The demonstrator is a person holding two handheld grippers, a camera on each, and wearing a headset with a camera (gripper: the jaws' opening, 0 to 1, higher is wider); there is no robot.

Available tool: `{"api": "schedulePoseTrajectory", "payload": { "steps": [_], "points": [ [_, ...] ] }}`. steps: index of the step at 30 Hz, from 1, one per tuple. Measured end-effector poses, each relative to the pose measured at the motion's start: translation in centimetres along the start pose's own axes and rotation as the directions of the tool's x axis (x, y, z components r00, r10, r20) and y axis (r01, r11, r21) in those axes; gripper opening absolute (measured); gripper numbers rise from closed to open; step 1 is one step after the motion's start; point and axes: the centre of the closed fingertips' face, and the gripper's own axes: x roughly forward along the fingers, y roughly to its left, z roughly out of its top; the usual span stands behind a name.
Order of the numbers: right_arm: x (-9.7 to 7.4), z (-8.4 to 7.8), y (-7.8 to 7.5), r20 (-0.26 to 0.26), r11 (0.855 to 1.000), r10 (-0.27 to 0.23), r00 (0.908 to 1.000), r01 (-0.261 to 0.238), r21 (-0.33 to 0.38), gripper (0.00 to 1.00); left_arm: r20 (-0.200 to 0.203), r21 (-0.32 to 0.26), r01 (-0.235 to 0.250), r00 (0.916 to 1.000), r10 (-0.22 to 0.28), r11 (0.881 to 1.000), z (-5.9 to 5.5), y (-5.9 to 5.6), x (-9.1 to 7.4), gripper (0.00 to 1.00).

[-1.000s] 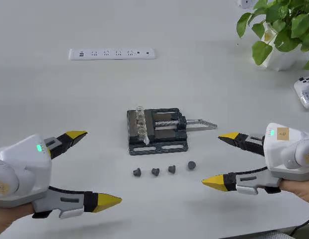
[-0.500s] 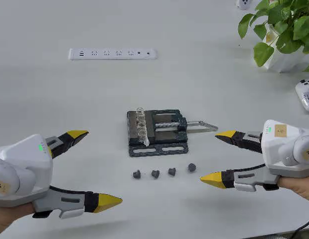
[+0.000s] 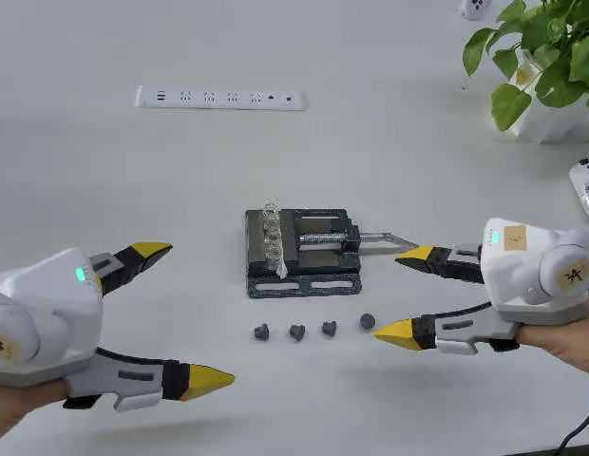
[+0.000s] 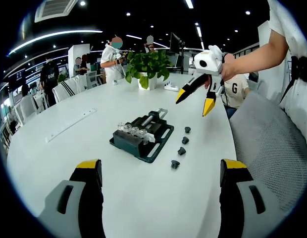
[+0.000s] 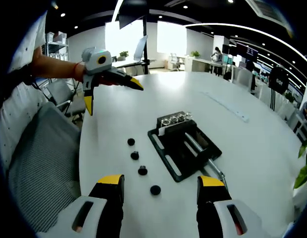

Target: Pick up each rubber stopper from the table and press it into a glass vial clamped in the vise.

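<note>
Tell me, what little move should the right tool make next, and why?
Probably lower the right tool onto the nearest rubber stopper: its jaws stand open and empty, it hovers right beside that stopper, and the stopper lies loose on the table, near the vise.

Four stoppers (image 3: 297, 331) lie in a row before the vise (image 3: 318, 258) holding vials (image 3: 273, 236); a power strip (image 3: 220, 98) lies behind.

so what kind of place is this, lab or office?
Looks like an open-plan office rather than a workshop: a big white meeting table with a power strip and a potted plant, with office chairs and people standing behind.
</note>
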Motion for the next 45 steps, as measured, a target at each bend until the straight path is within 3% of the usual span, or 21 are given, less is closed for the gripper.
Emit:
{"api": "schedulePoseTrajectory", "payload": {
  "steps": [8,15,18,33,43,45],
  "points": [
    [1.0,-0.7,0.7,-0.103,0.995,0.05,0.9935,-0.058,-0.075,0.43,0.007,-0.003,0.0,1.0,0.0,1.0,0.1,0.2,0.1,0.99],
    [2.1,-2.0,0.9,-0.203,0.985,0.085,0.9756,-0.113,-0.132,0.29,0.012,-0.008,0.0,0.9999,0.0,1.0,0.0,0.3,0.2,0.99],
    [2.5,-2.6,0.9,-0.253,0.976,0.09,0.9632,-0.135,-0.17,0.26,0.013,-0.01,0.002,0.9999,-0.001,1.0,0.1,0.1,0.2,0.99],
    [3.4,-3.6,0.9,-0.369,0.948,0.124,0.9213,-0.22,-0.23,0.12,0.018,-0.019,0.006,0.9998,-0.006,1.0,-0.1,0.0,0.4,0.99],
    [3.9,-4.4,1.0,-0.436,0.921,0.123,0.8914,-0.266,-0.285,0.12,0.022,-0.027,0.004,0.9998,-0.003,1.0,-0.4,0.2,0.4,0.99],
    [4.0,-4.4,1.0,-0.442,0.918,0.123,0.8888,-0.271,-0.29,0.12,0.024,-0.029,0.002,0.9997,-0.002,1.0,-0.4,0.3,0.4,0.99]
  ]
}}
